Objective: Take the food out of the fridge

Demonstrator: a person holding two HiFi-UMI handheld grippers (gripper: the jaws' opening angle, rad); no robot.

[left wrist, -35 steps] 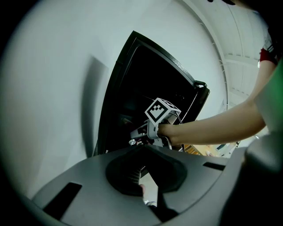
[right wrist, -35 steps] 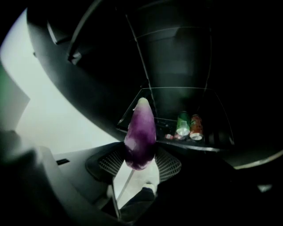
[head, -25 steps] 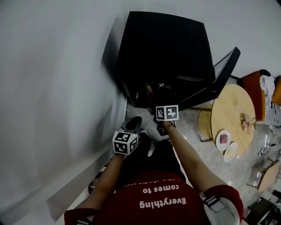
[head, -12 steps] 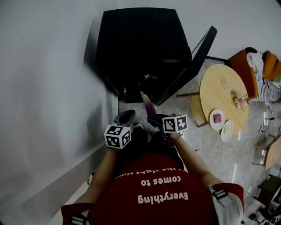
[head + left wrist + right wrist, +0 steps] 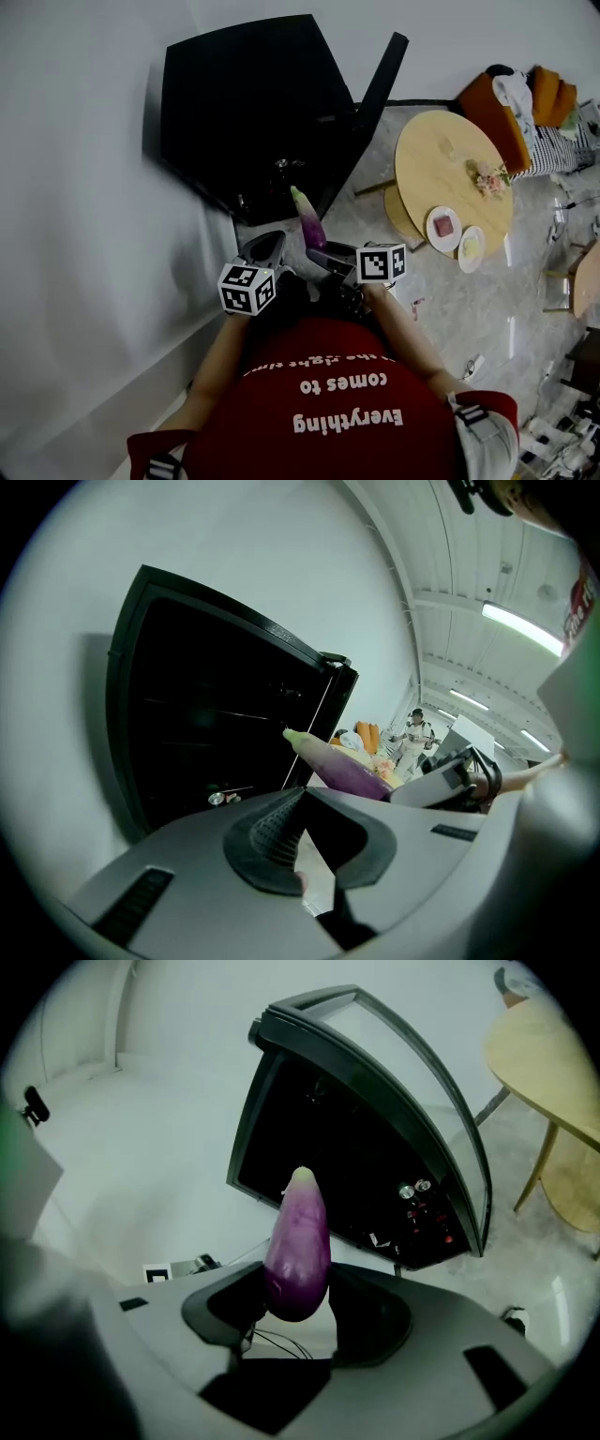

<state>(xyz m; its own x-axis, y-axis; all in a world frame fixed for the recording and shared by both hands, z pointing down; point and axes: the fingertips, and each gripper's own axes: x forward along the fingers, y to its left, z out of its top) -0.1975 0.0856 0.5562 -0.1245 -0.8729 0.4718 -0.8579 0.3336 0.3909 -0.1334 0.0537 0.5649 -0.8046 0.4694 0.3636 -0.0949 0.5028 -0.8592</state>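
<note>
Two grippers are seen low, ahead of a red shirt [image 5: 328, 412]. The right gripper [image 5: 298, 1316] is clamped on one purple eggplant [image 5: 298, 1246], gripped at its thick end, pale tip up, outside and just in front of the fridge [image 5: 248, 103]. The left gripper [image 5: 314, 841] is shown with its jaws slightly parted and nothing between them. One black fridge is seen beyond, its door [image 5: 375, 80] open; its dark interior cannot be made out. Farther off, two plates [image 5: 444, 228] are set on one round wooden table [image 5: 441, 159].
</note>
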